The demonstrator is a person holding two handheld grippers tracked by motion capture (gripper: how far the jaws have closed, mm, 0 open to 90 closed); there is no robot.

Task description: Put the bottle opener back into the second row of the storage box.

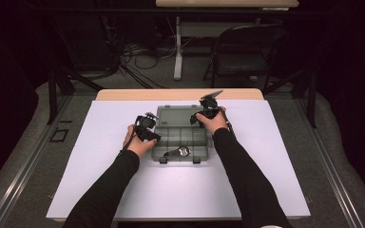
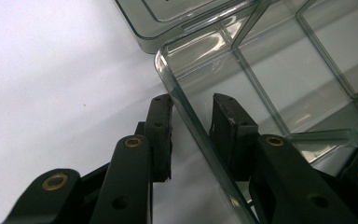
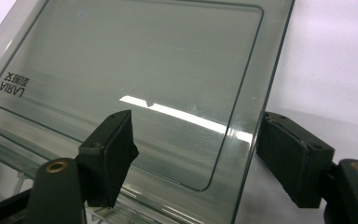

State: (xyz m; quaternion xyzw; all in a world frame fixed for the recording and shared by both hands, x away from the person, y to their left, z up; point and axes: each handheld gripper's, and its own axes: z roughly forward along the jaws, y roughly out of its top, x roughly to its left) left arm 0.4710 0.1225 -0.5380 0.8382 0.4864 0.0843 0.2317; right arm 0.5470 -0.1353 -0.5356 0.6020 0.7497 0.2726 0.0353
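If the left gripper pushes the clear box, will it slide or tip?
The box is probably stiff, light plastic, so it likely slides on the smooth white mat. Low and wide, with its lid open flat, it seems unlikely to tip.

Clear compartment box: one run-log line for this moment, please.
box: lid open | left gripper: straddles box wall | right gripper: open at lid edge

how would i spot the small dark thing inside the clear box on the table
Start at the white sheet covering the table; in its middle lies an open smoky-clear compartment box, lid folded back flat, between the two grippers. Look in the box's near row, just behind the two front latches: the dark object with a round, pale-rimmed part lies there. It's the one item to be seen in the compartments.
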